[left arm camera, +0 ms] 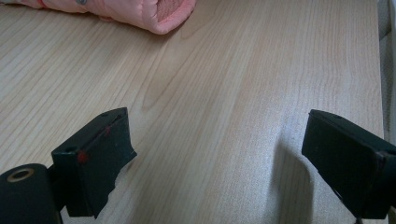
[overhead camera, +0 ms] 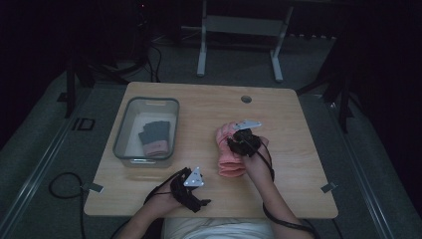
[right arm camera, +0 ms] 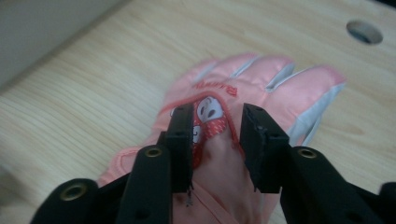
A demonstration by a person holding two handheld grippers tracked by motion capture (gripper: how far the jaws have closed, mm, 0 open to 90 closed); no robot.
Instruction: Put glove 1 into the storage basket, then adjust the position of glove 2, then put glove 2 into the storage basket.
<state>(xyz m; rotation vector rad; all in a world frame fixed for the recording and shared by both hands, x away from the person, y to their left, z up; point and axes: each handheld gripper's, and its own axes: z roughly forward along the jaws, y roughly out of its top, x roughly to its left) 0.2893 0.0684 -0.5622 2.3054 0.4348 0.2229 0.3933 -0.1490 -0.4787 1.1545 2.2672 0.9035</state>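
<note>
Pink glove (overhead camera: pixel 230 153) lies flat on the table (overhead camera: pixel 298 149), right of centre. From the high view its long axis runs about 12 to 6: fingertips toward the far edge, cuff toward you. A second glove (overhead camera: pixel 154 138), dark with a pink cuff, sits in the clear bin (overhead camera: pixel 121 130) at about 9 o'clock from the pink one, well apart from it.

Your right gripper (right arm camera: pixel 217 126) is directly over the back of the pink glove, pointing along its length toward the fingers. Jaws stand partly apart and straddle the printed patch; in the right gripper view the fabric shows between them, but whether the pads press on it you cannot tell from here. It reads more as jaws spread over the glove than as a pinch.

Your left gripper (left arm camera: pixel 215 154) rests near the front edge, at about 7 o'clock from the pink glove, jaws wide apart with bare wood between them. In the left gripper view the cuff end (left arm camera: pixel 159 14) lies near, straight ahead at about 11 o'clock.

The relation that counts: the right gripper is already on the glove, aligned with its long axis; the left is the farther one and faces the cuff. A carry to the bin would go toward 9 o'clock, across the left hand's side.
</note>
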